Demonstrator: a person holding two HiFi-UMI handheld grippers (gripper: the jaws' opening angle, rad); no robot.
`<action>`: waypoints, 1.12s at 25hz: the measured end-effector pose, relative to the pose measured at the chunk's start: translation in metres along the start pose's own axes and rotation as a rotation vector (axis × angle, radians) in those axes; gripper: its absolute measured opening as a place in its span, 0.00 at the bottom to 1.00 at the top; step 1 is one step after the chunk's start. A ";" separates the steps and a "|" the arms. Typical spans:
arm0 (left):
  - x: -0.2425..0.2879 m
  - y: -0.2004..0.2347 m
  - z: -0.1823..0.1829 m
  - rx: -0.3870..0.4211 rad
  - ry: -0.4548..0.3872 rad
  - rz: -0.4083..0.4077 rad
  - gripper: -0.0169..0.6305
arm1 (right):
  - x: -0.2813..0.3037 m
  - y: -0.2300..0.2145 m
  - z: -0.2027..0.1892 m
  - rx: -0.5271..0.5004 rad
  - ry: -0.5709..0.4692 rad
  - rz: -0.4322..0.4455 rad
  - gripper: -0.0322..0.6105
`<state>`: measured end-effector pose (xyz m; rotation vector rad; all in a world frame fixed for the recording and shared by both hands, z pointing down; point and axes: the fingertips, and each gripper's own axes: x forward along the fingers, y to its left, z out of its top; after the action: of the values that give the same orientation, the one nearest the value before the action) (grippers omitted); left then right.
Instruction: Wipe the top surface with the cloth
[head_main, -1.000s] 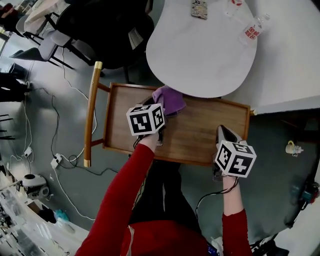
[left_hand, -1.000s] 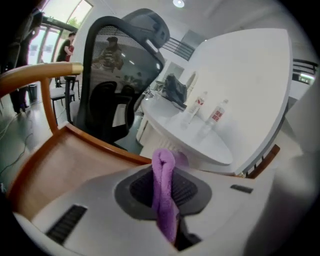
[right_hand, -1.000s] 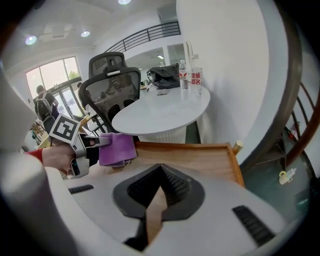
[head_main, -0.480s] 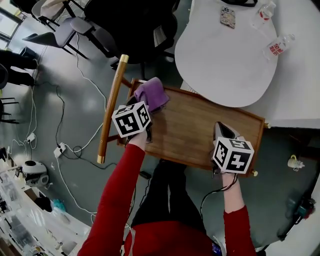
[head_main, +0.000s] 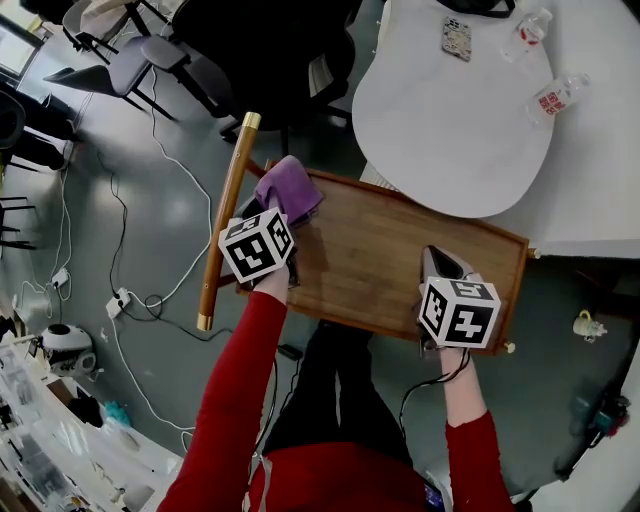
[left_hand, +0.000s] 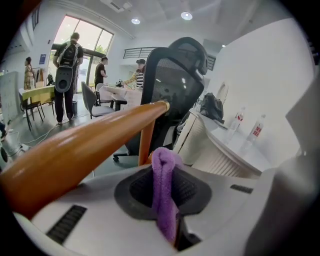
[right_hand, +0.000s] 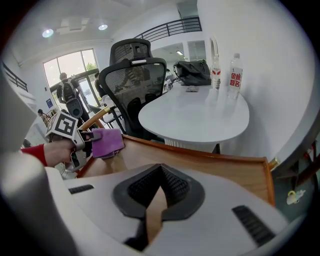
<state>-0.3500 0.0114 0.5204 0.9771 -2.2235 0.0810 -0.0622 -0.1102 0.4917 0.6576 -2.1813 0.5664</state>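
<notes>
Cloth of soft purple terry (head_main: 290, 188) bunched at the far left corner of the rectangular wooden cart top with the raised rim (head_main: 400, 255), resting on the wood just inside that rim. Pinched there by the left gripper (head_main: 268, 212), jaws clamped on an upright fold that stands between the black ribbed pads (left_hand: 136, 187). Right gripper (head_main: 437, 258) over the near right part of the cart top, well apart from the cloth, tips brought together with only a thin wedge of gap behind them, nothing held, bare wood showing through that gap. Cannot tell whether it touches the wood. Rounded wooden push bar with a brass-coloured end cap (head_main: 226, 215) along the cart top's left side, just beside the cloth. Round white table (head_main: 455, 110) above and beyond the cart top's far rim, with two clear plastic bottles with red labels (head_main: 557, 95) farther off on it. Black mesh office chair (head_main: 262, 45) beyond the far left corner.
</notes>
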 end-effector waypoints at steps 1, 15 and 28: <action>0.000 -0.001 0.000 0.018 -0.002 -0.002 0.10 | -0.001 0.001 0.000 0.001 -0.003 -0.001 0.05; -0.178 -0.131 0.053 0.352 -0.413 -0.503 0.10 | -0.107 0.028 0.040 0.042 -0.338 0.009 0.05; -0.269 -0.207 0.030 0.428 -0.476 -0.711 0.10 | -0.199 0.030 0.013 0.115 -0.577 -0.003 0.05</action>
<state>-0.1019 0.0224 0.2870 2.1580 -2.1551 -0.0033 0.0250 -0.0406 0.3242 0.9805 -2.6919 0.5505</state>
